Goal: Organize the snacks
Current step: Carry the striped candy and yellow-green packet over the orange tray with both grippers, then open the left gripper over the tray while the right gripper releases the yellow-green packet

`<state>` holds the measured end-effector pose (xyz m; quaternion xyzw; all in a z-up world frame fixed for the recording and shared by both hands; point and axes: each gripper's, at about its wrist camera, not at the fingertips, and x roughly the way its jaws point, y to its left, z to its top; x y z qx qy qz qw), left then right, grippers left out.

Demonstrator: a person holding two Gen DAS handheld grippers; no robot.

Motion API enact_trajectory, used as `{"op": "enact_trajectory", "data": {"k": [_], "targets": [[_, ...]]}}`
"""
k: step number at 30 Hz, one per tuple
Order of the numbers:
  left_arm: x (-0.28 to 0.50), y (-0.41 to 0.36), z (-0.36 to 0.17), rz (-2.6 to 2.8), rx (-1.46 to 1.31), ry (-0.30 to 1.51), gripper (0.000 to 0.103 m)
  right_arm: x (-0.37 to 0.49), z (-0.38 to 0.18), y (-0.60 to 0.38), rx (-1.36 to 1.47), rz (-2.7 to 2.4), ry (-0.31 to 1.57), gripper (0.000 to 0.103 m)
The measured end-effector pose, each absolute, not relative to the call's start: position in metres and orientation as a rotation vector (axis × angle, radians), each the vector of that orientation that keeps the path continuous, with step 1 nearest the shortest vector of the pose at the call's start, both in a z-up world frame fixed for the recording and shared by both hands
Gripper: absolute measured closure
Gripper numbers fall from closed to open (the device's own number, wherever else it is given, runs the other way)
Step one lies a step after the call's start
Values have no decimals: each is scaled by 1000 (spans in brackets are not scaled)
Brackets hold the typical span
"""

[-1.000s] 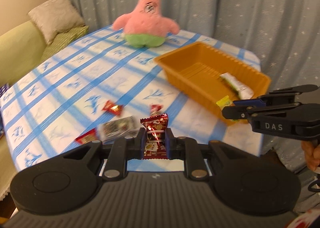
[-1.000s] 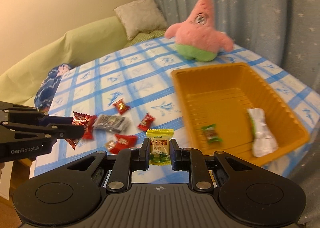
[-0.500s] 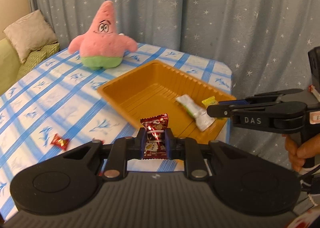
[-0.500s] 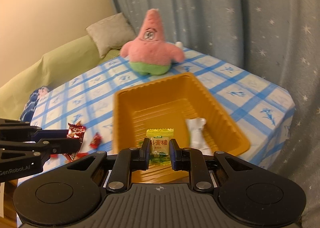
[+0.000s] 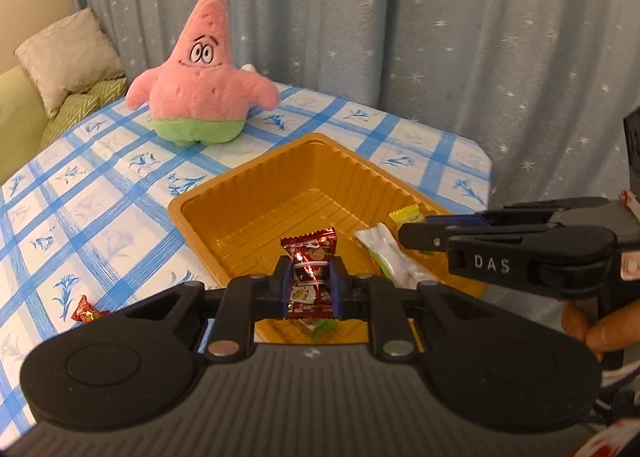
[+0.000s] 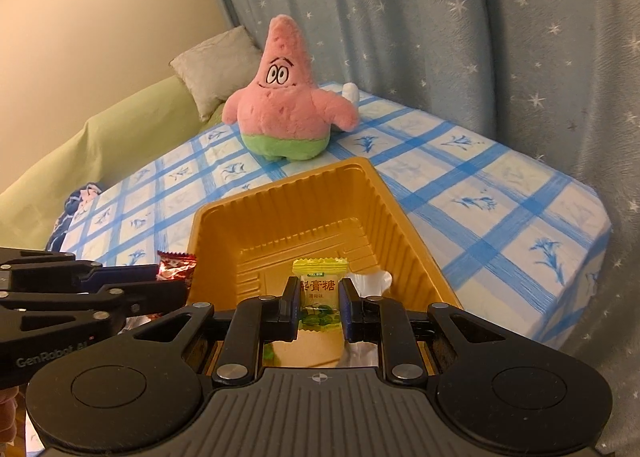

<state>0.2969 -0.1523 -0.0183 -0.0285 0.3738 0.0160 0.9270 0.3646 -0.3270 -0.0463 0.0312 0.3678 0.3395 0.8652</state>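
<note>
My left gripper is shut on a red snack packet and holds it over the near end of the orange tray. My right gripper is shut on a yellow candy packet and holds it above the same tray. In the left wrist view the right gripper comes in from the right over the tray, with the yellow packet's edge showing. A white-green packet and a small green candy lie in the tray. One red candy lies on the tablecloth at left.
A pink star plush stands on the blue checked tablecloth behind the tray. A green sofa with a cushion is at left. Blue starred curtains hang behind the table. The table edge drops off at right.
Both grippers have moved from the loose candies on the left of the table over to the orange tray, each still holding its packet. They now hang over the tray.
</note>
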Motion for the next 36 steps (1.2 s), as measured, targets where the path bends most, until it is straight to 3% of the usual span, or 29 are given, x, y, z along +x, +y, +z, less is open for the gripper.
{"op": "enact_trajectory", "data": {"k": [20,24,36], "targets": [[366,-144,-47,131,-54,829,85,417,-68,-306,55,745,806,83],[367,-143,-48,130,-55,825,79,420,-68,-306,62,741,807,83],[339,-139,-44,99,-101,829,78,418,-67,-312,88,740,824,83]]}}
